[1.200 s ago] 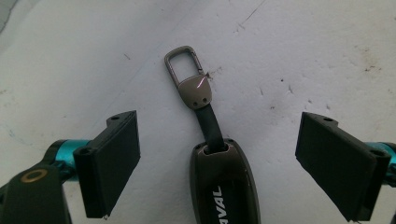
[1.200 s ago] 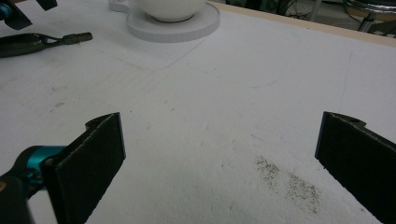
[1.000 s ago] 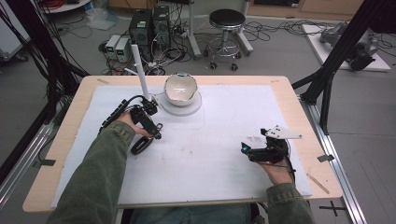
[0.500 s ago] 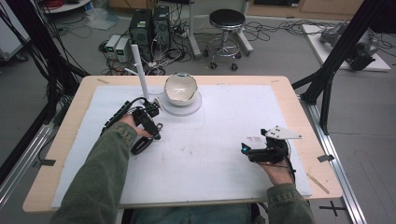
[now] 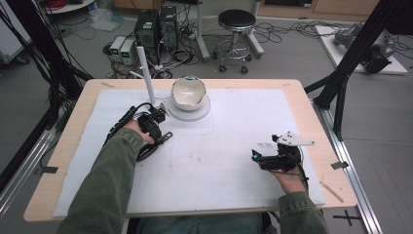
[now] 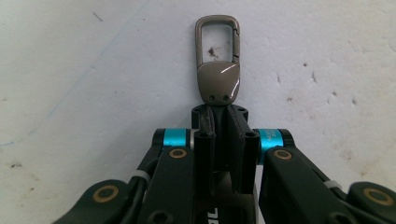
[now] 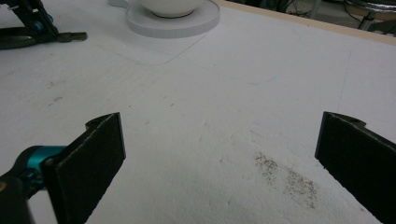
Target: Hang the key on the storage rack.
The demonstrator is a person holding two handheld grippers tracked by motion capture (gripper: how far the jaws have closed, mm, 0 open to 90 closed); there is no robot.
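1. Toward the left edge of the bench (image 5: 311,105), which is covered by a white foam sheet (image 5: 229,165), the left gripper (image 5: 158,131) is seen with its jaws just closed; they are clenched on the strap end of a keychain clip (image 6: 217,70).
2. In the left gripper view the clip is shown as a brown-grey metal carabiner whose loop juts out beyond the jaw tips, lying flat on or just above the foam; its strap is pinched between the pads. In the high view the clip (image 5: 165,136) is seen pointing from the gripper toward the middle of the bench.
3. Just beyond the left gripper, near the far edge of the bench, a white bowl (image 5: 188,91) is set on a round white base (image 5: 195,111), and a white upright post (image 5: 145,73) stands at its left.
4. Toward the right near corner the right gripper (image 5: 258,157) is held low over the foam with its jaws spread wide and nothing between them, well apart from the clip.
5. The step in hand is judged to be the grasp of the clip, which appears complete.
6. Next, a lift clear of the foam is probably called for, with the pinch kept firm so that the thin strap is not let slip; where the clip is to be taken cannot be told, though the bowl is the nearest receptacle.
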